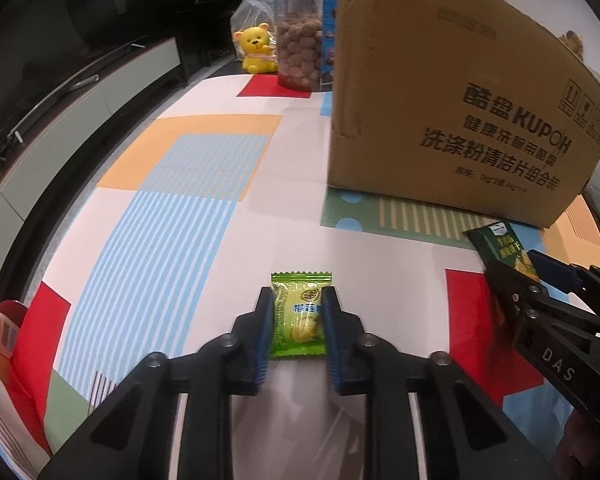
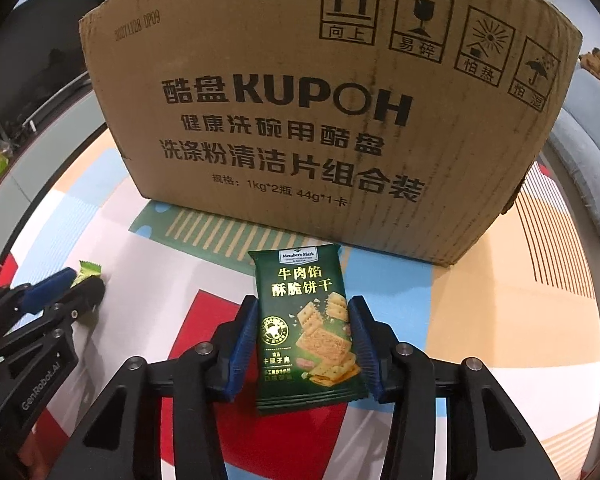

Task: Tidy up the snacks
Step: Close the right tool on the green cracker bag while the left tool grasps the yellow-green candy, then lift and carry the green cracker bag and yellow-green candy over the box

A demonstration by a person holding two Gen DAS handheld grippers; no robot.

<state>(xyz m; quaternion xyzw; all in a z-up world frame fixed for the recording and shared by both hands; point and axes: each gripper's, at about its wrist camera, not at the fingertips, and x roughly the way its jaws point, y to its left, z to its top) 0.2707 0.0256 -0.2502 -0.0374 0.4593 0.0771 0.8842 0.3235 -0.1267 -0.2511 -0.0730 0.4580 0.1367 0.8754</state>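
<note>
A small light-green snack packet (image 1: 299, 314) lies on the colourful tablecloth (image 1: 172, 216), and my left gripper (image 1: 299, 298) is shut on it, blue pads pressing both sides. A dark-green cracker packet (image 2: 306, 328) sits between the pads of my right gripper (image 2: 306, 306), which is shut on its two long edges. Each gripper shows in the other's view: the right gripper (image 1: 512, 276) with the cracker packet (image 1: 500, 248) at the right edge, the left gripper (image 2: 80, 284) with the light-green packet (image 2: 88, 270) at the left. A large brown cardboard box (image 2: 320, 120) stands just behind both packets.
At the table's far edge stand a yellow bear figure (image 1: 257, 49), a clear jar of brown round snacks (image 1: 300, 56) and a plastic bag (image 1: 252, 4). A dark TV cabinet (image 1: 72, 92) runs along the left. A grey sofa (image 2: 588, 152) is at the right.
</note>
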